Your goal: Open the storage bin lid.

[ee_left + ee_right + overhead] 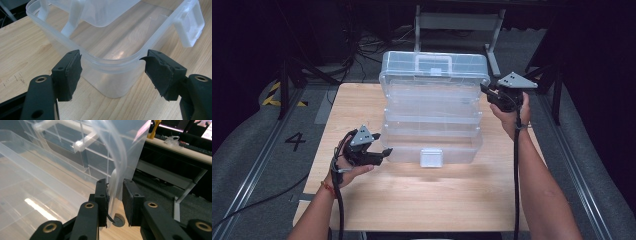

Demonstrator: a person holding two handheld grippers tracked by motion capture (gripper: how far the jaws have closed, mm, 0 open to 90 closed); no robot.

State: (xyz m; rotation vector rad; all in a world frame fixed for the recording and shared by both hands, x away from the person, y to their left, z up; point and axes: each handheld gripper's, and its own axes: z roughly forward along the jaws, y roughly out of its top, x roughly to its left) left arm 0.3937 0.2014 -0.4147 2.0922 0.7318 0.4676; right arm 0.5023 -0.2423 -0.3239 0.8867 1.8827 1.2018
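A: Surface check. Light wood-grain surface (422, 195), rectangular, bare along the near half. Dark room beyond. Grey floor (252, 145) on both sides, with metal rails running along each long edge.

B: Confirmed. Black-and-yellow hazard tape (274, 95) at far left on the floor. Painted number 4 (295, 141) beside the left rail. White table frame (457, 22) standing behind the surface; loose cables (362, 47) lying near it.

A: Position of the clear plastic organiser box (432, 112)?

B: Centred on the far half of the surface, opened out in stepped tiers, top tier carrying a handle (434, 62). White latch (431, 156) on the front wall of the lowest tier.

A: Left hand-held gripper (379, 152)?

B: Held at the left front corner of the lowest tier. Jaws spread wide in the left gripper view, one on either side of the rounded corner of the bottom tray (110, 62), neither pad visibly pressing on it. Latch (191, 23) seen at upper right of that view.

A: Right hand-held gripper (487, 91)?

B: Raised at the right end of the top tier. In the right gripper view, jaws nearly together, with a thin clear edge of the lid (112, 187) between them; left pad against the plastic, small gap at the right pad. Firm clamping: cannot tell.

A: Background in that view?

B: Dark bench (180, 147) with cluttered items, too dim to identify.
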